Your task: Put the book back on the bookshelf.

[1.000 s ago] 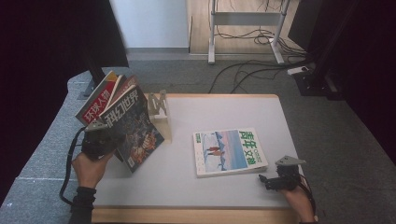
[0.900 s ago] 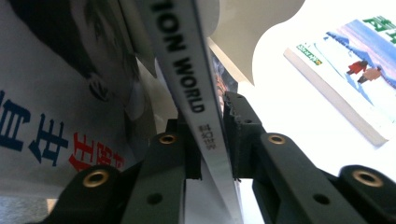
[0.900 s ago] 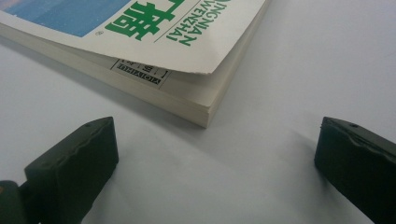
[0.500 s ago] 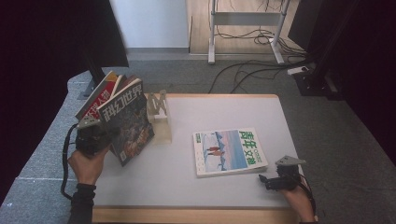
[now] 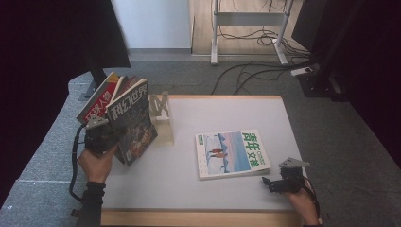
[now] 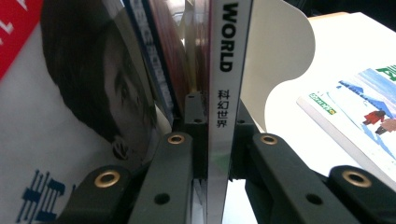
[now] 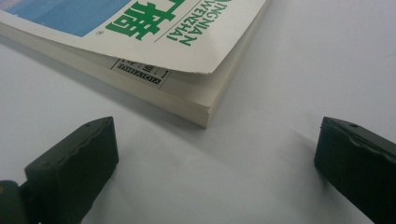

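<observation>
At nine o'clock on the bench, the left tongs stand clenched on the spine of a science-fiction magazine, holding it upright and slightly tilted against a row of other magazines that lean beside a pale bookend. From the left gripper view the jaws press on both sides of the white spine, having just closed the last bit onto it, with the neighbouring magazines touching it on one side and the bookend's curved plate just beyond on the other.

A thin, glossy magazine of this kind is likely light but limp and slippery; the bound spine is its stiffest part and the safest place to grip, since loose pages would buckle or slide.

At five o'clock, the right tongs rest on the bench with the jaws spread wide and nothing between them. They point at the near corner of a thicker blue-and-green magazine lying flat near the middle of the bench. In the right gripper view its top cover curls up a little at that corner, which appears to offer an edge for the jaws to get under, though the cover alone would bend.
</observation>
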Tool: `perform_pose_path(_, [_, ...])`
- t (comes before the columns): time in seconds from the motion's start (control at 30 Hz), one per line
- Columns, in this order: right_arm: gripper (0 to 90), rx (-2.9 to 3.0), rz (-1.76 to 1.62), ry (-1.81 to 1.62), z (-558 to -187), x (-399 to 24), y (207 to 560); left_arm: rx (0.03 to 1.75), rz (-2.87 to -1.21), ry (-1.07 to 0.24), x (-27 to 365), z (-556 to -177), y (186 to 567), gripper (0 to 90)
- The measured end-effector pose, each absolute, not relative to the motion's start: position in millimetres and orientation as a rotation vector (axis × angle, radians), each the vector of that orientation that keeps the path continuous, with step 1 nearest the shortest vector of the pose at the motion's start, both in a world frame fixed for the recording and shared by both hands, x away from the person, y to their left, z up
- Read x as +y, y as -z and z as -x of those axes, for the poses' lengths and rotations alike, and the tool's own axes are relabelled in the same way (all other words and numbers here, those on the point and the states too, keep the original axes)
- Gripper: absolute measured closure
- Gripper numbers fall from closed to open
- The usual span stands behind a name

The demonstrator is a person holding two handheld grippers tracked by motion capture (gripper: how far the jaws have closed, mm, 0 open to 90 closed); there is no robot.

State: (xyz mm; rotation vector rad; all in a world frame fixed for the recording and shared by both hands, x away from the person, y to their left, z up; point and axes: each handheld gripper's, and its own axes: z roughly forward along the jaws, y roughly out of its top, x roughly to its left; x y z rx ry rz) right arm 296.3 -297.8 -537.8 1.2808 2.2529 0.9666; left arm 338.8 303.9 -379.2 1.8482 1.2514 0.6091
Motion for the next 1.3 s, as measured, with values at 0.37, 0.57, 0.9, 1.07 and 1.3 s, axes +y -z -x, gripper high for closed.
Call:
perform_pose_path(0.37, [0.0,2.254,-1.280,-0.965,-296,-298,538,1.241,-1.945,-0.497,311,-334,386,82.0])
perform_pose_path(0.57, [0.0,2.254,-1.280,-0.965,-296,-298,538,1.240,-1.973,-0.457,316,-330,391,78.3])
perform_pose_path(0.9, [0.0,2.255,-1.280,-0.966,-296,-298,538,1.253,-1.902,-0.520,319,-327,382,83.1])
perform_pose_path(1.07, [0.0,2.255,-1.279,-0.966,-296,-298,538,1.255,-1.874,-0.544,319,-326,367,83.1])
perform_pose_path(1.3, [0.0,2.255,-1.276,-0.966,-297,-298,538,1.238,-1.843,-0.599,318,-326,345,83.0])
